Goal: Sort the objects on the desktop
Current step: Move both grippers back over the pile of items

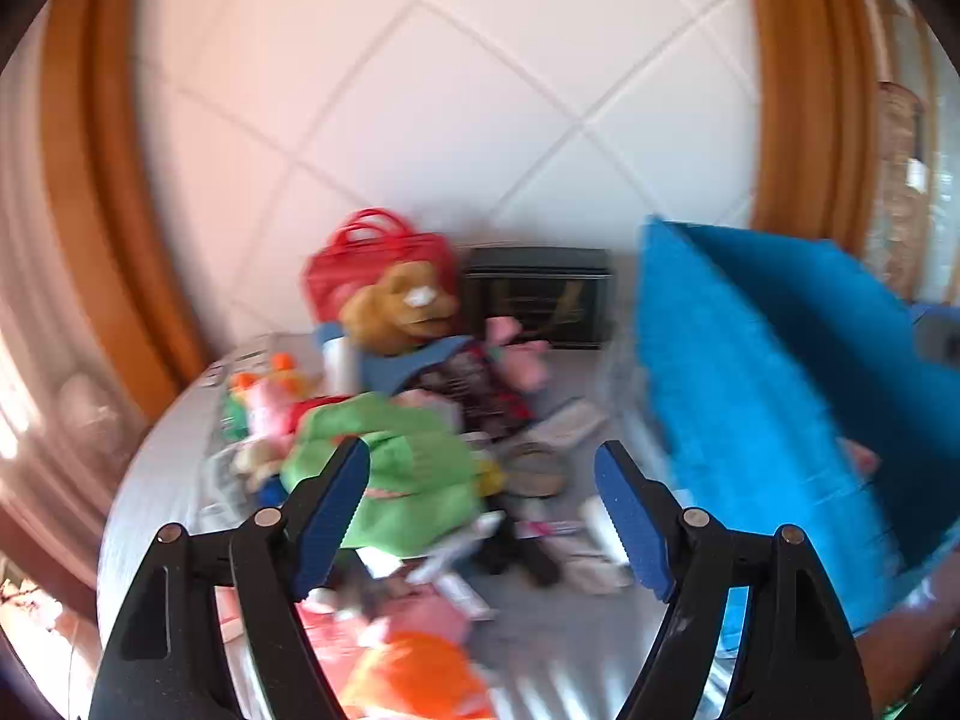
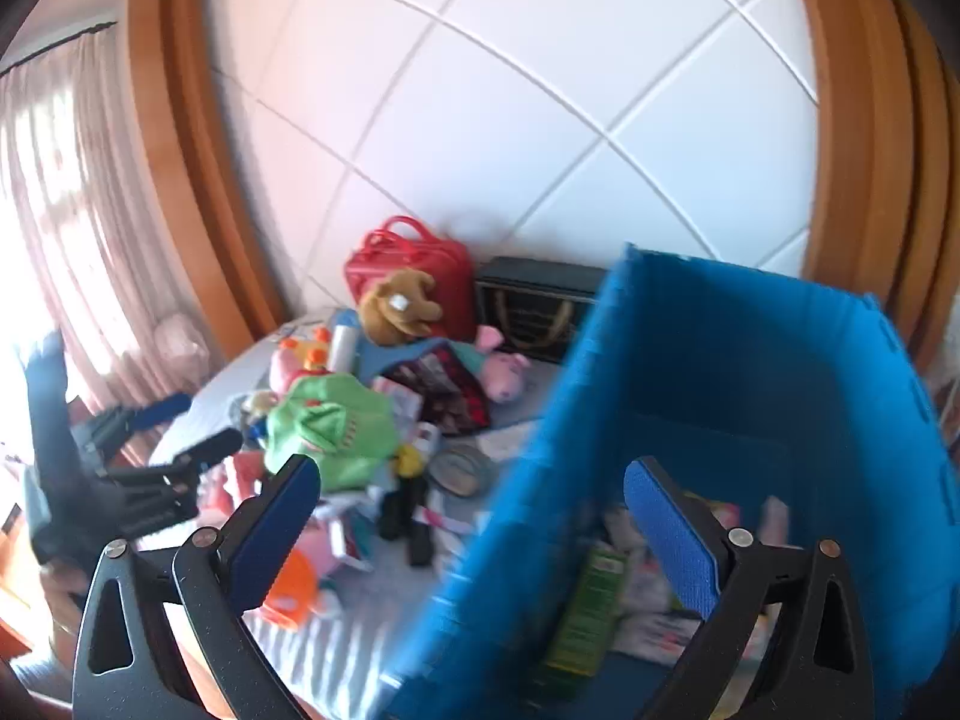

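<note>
Toys [image 2: 336,426] lay piled beside blue bin [image 2: 720,360]; left hand-held gripper [image 1: 480,516] and right hand-held gripper [image 2: 474,516] both released, empty.

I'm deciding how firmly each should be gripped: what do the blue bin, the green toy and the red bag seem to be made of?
Blue bin: probably fabric over stiff panels, matte; flat walls, folded corners.
Green toy: plush, soft and rumpled.
Red bag: looks like glossy plastic or vinyl, with a slight sheen; blur leaves it open.
</note>
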A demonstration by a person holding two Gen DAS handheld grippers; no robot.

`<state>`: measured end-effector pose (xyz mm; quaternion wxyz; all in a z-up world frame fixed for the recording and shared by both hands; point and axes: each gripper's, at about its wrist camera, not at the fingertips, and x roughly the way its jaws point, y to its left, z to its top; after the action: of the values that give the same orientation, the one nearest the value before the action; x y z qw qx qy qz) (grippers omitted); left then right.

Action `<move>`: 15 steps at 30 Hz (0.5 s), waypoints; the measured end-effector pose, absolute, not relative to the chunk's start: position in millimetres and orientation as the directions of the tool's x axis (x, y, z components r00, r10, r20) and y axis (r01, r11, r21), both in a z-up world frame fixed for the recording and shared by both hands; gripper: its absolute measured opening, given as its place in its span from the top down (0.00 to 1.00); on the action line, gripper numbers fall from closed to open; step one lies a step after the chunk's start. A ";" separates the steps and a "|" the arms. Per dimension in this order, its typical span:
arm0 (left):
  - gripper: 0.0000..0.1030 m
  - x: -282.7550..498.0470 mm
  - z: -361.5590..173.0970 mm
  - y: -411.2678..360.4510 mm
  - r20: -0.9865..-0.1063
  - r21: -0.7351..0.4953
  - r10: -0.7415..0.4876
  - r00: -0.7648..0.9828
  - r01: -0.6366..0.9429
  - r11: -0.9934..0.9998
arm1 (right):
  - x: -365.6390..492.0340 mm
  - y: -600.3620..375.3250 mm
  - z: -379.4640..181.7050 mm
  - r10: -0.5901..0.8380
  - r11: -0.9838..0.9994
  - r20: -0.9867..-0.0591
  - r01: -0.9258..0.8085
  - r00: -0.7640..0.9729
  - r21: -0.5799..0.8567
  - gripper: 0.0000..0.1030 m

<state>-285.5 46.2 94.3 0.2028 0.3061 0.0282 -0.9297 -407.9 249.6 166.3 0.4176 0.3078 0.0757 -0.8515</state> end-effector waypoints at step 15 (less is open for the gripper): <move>0.25 -155.9 -80.1 -199.8 -0.792 0.019 -0.453 -0.410 0.724 -0.689 | -372.1 101.7 71.0 -0.602 -0.658 -0.682 0.742 -0.416 0.128 0.00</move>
<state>-155.9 -199.8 -80.1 0.3575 0.4088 0.1660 -0.8231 -372.1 101.7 71.0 0.4020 0.3611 0.0972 -0.8358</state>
